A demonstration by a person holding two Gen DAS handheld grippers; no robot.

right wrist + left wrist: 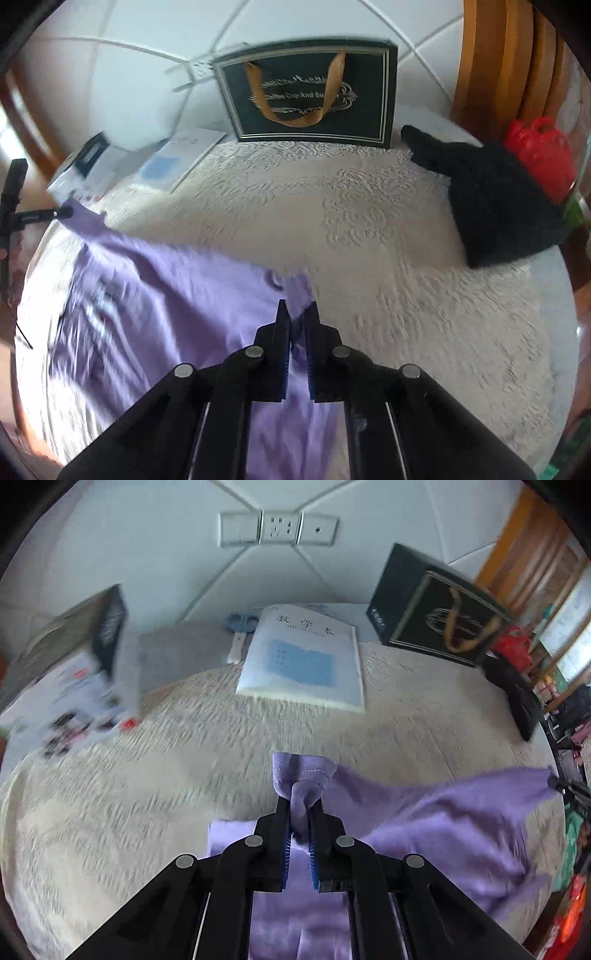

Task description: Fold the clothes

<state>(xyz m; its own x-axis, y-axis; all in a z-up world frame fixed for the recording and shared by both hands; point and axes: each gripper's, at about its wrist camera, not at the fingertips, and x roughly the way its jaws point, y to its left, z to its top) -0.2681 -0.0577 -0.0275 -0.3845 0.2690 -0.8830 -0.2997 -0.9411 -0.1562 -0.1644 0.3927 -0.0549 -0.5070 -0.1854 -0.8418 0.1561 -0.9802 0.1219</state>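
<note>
Left gripper [300, 806]: I read it as clenched on a hemmed corner of the purple garment [436, 823], with a bunched fold of cloth pinched between the 2 jaws and sticking up past the tips. Right gripper [297, 314]: jaws nearly together over the same garment [166, 280]; cloth fills the narrow gap, but I cannot tell from this view whether it is actually pinched.

Landmark: dark gift bag [306, 88], standing upright at the far side of the cream bedspread [388, 240].

Garment lies on the bedspread on the near side of the bag, well apart from it. In the right wrist view it spreads from under the right gripper out to the left, as far as the tips of the other tool at the frame edge. Long axis appears to run between the 2 grippers, roughly parallel to the bag's front face. Motion blur hides finer folds.

Left of the bag: a white-and-blue exercise book [303, 661]. Right of the bag: a black knitted item [495, 199] and a red plastic bag [539, 155].
</note>
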